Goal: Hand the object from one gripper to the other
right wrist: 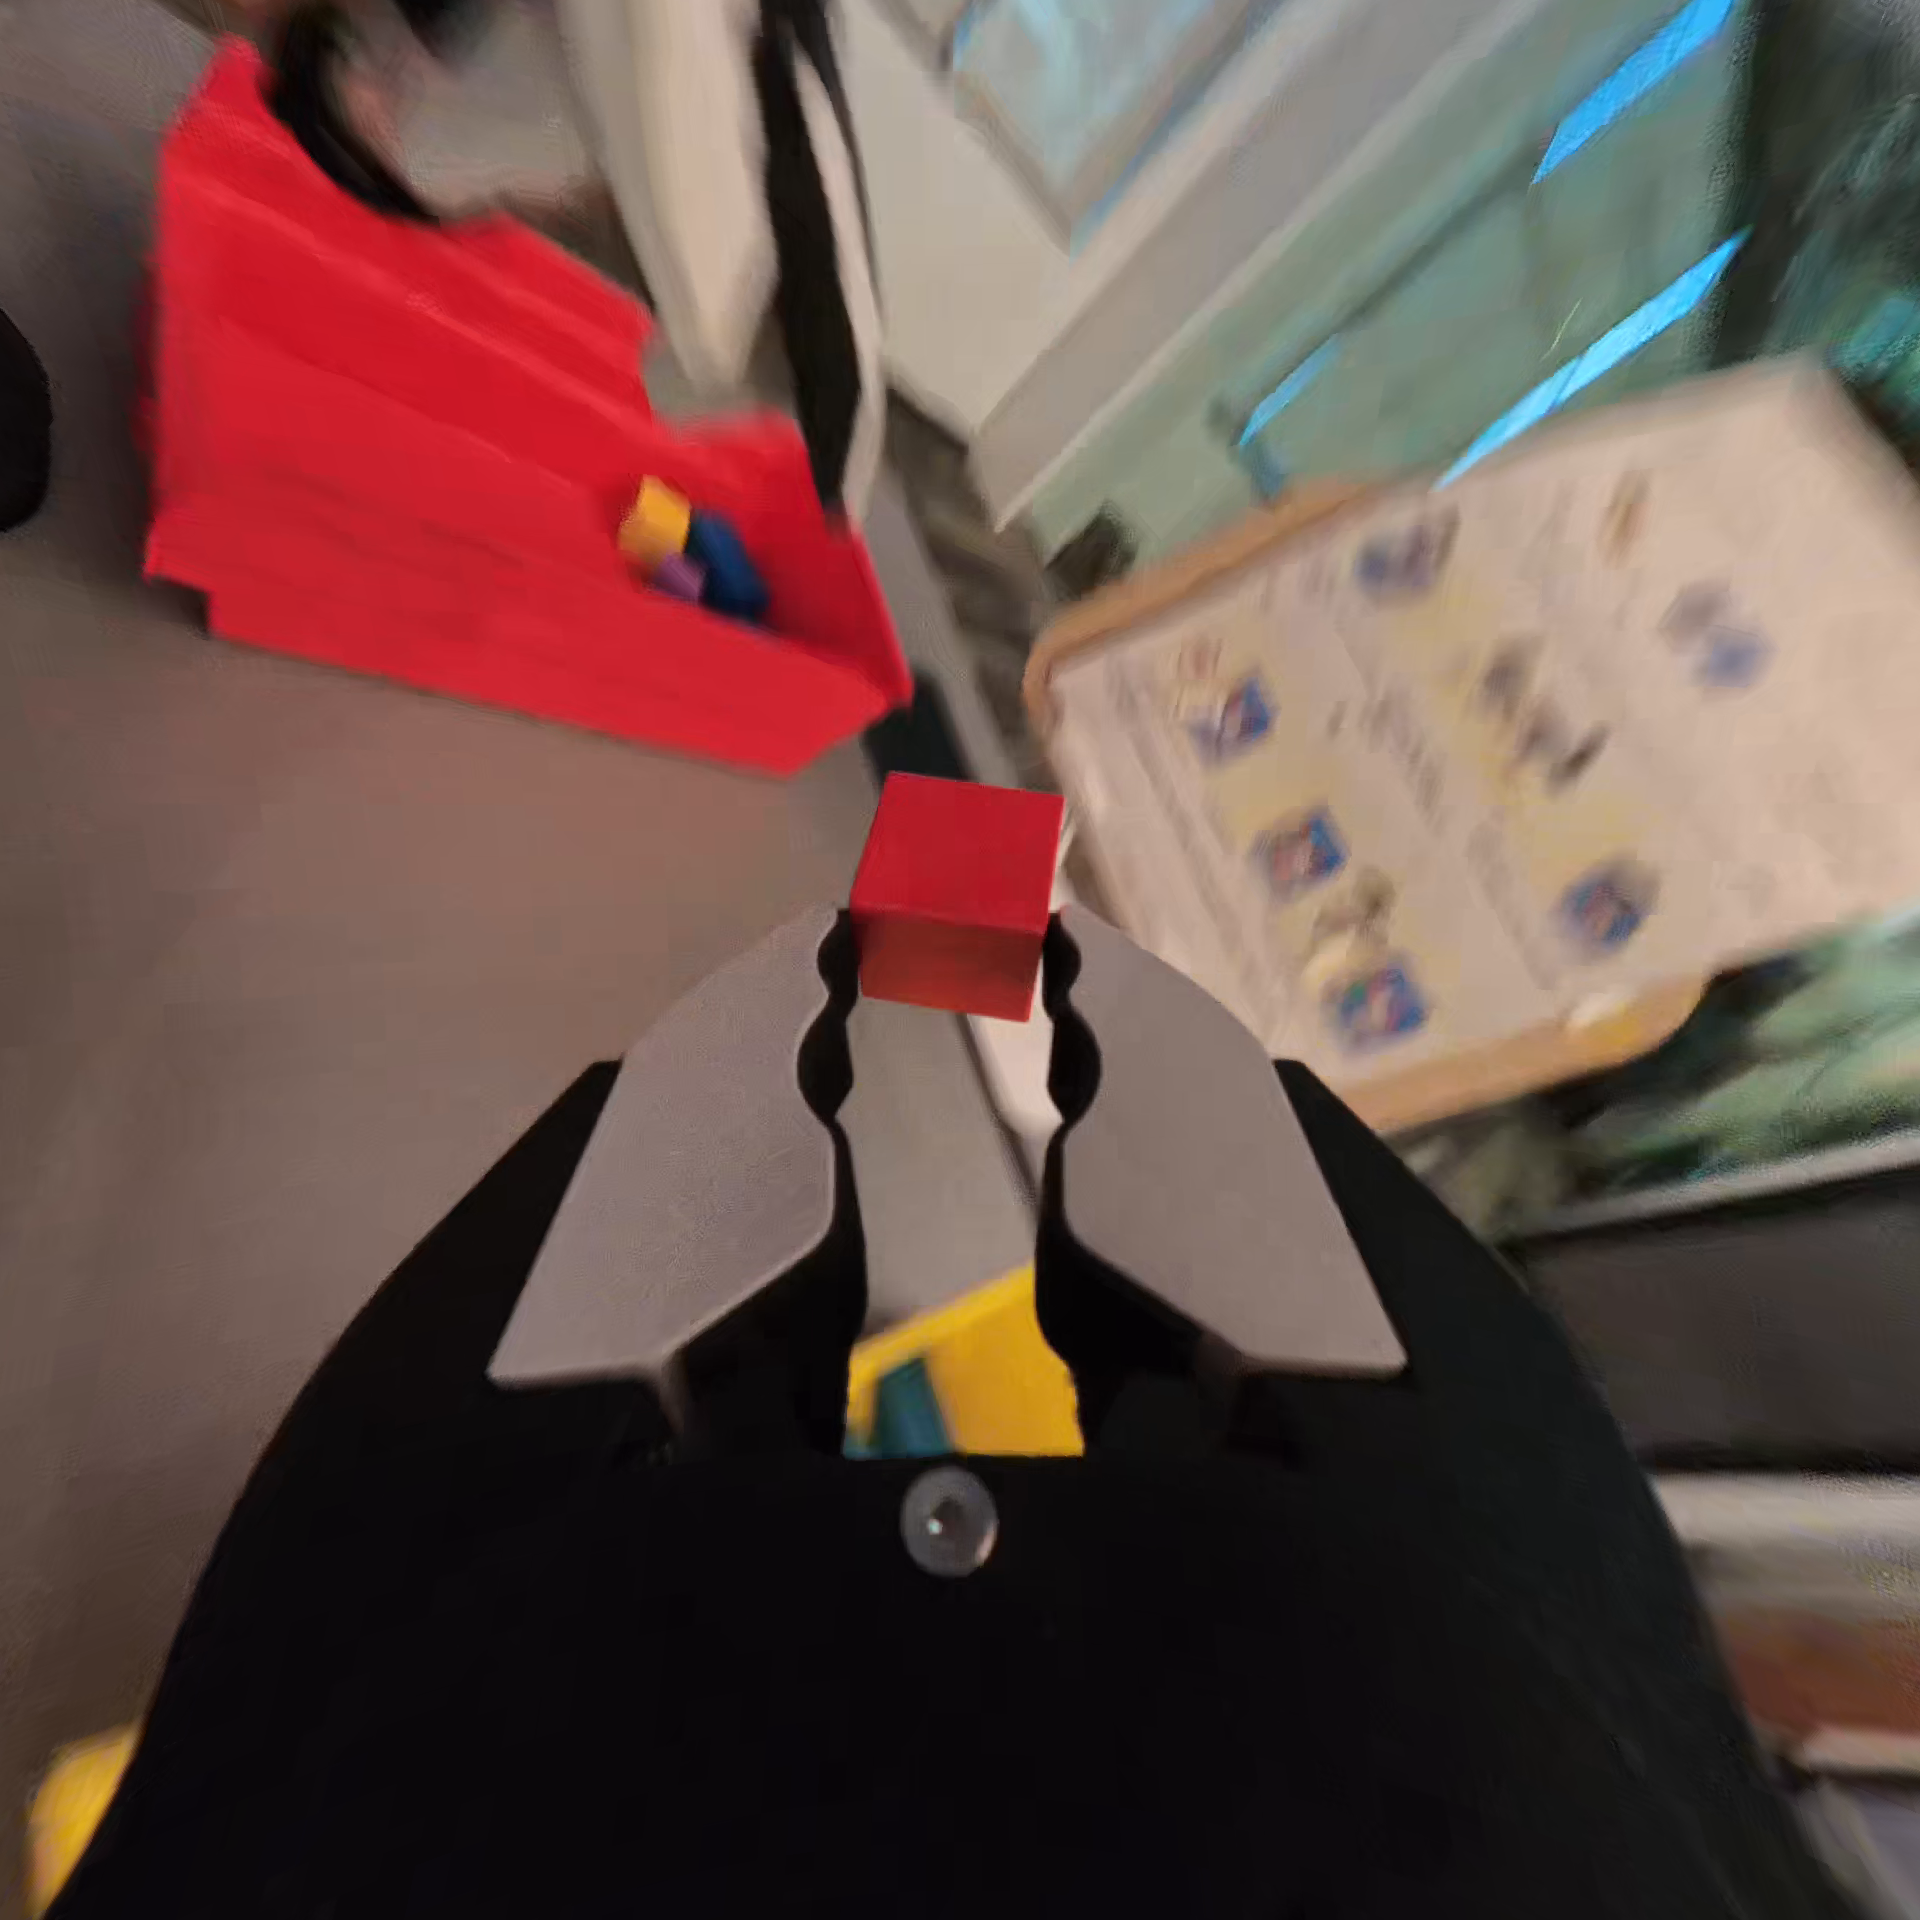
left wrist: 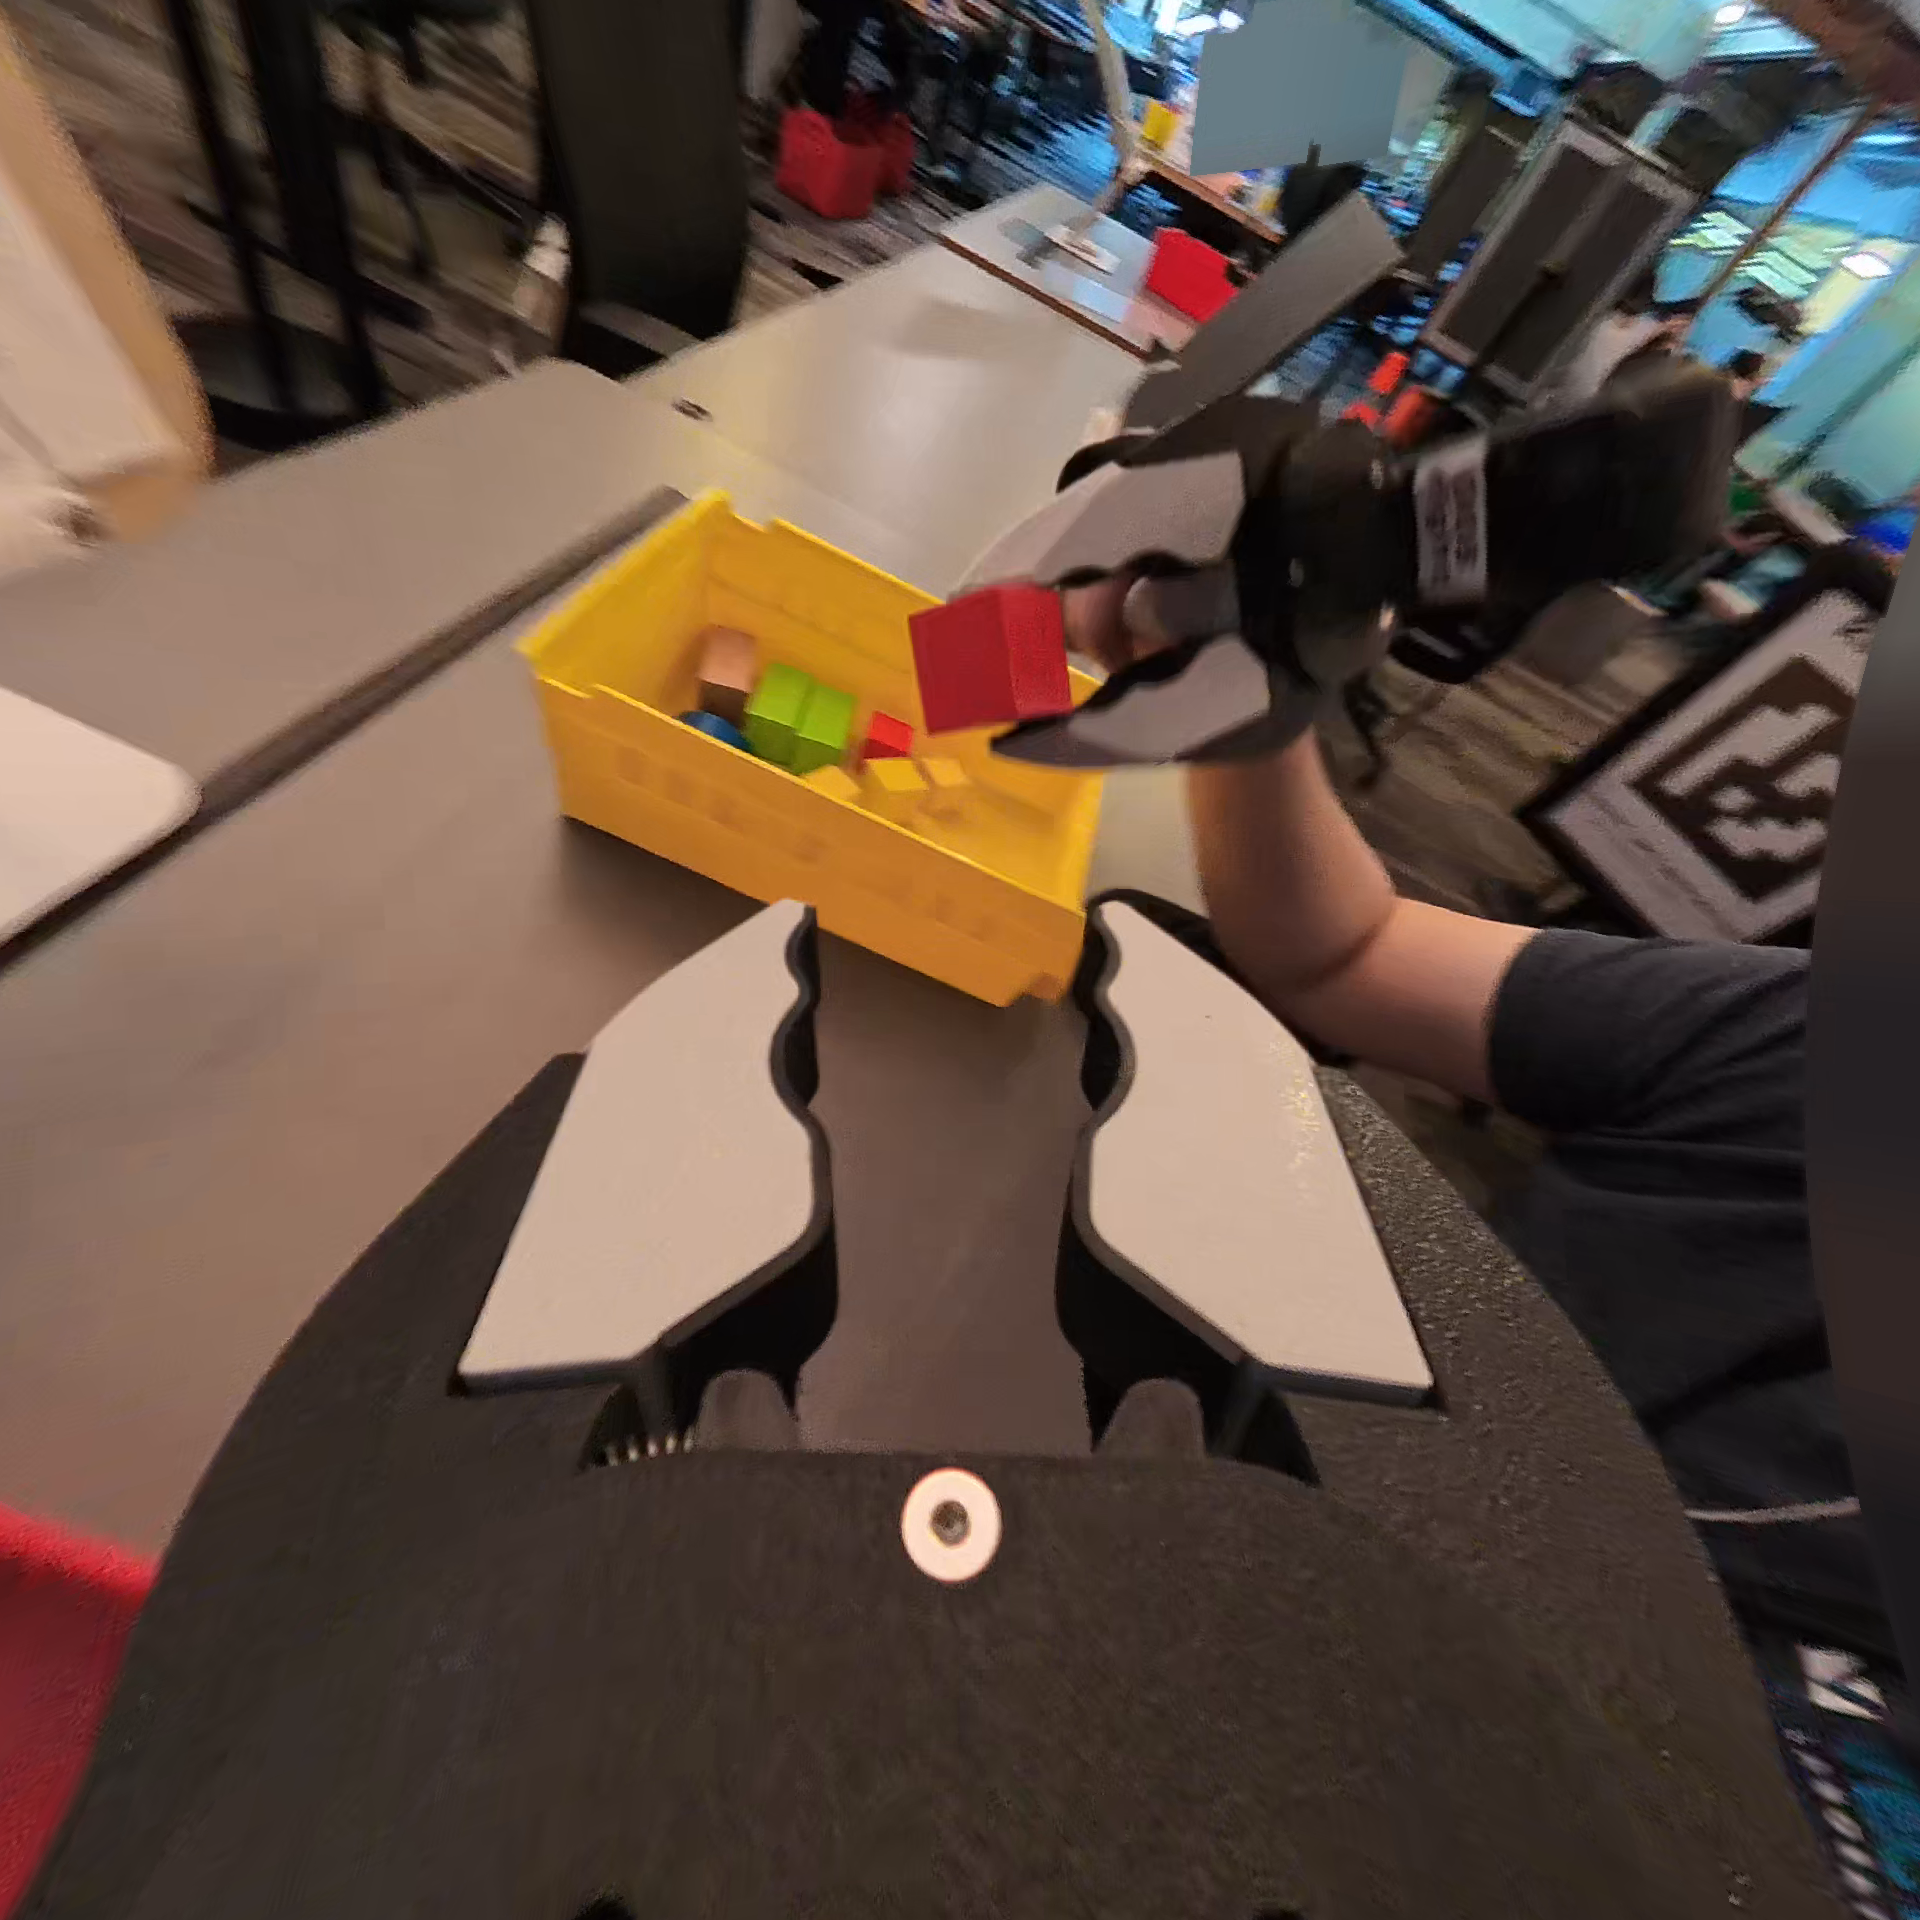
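A red cube sits clamped between the tips of my right gripper, which is shut on it. In the left wrist view the same red cube shows in the right gripper, held in the air above the right end of a yellow bin. My left gripper is open and empty, low over the dark table, short of the bin and below and to the left of the cube.
The yellow bin holds several coloured blocks, among them a green one. A red bin with a few small blocks stands on the table in the right wrist view. A person's forearm reaches in at the right. A white board lies at the left.
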`<move>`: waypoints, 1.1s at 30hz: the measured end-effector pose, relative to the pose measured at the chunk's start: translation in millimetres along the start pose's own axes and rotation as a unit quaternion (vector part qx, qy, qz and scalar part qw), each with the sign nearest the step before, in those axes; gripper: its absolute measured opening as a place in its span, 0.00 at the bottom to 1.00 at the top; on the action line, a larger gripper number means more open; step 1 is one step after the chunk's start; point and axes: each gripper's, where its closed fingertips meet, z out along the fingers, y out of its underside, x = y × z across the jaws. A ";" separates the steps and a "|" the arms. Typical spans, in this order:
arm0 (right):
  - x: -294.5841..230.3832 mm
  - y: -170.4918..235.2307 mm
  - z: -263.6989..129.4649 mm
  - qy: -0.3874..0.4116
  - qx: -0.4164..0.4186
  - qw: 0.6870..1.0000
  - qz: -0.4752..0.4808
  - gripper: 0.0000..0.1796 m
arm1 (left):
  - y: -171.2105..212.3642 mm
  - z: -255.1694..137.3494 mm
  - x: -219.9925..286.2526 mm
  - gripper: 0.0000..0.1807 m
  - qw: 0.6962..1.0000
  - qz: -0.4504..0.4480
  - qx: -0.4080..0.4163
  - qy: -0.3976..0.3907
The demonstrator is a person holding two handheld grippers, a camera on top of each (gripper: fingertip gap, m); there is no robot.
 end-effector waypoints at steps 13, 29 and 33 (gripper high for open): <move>-21.5 270.9 -18.8 -0.099 -0.446 0.813 0.361 0.20 | -7.3 -30.9 -12.5 0.28 0.997 0.040 0.010 -0.064; -51.5 297.8 -15.5 -0.098 -0.526 0.731 0.423 0.19 | 2.3 -26.7 -16.6 0.27 0.996 0.039 -0.020 -0.072; -50.2 296.5 -15.7 -0.098 -0.529 0.735 0.413 0.20 | 4.4 -38.8 -36.5 0.27 0.993 0.035 -0.025 -0.112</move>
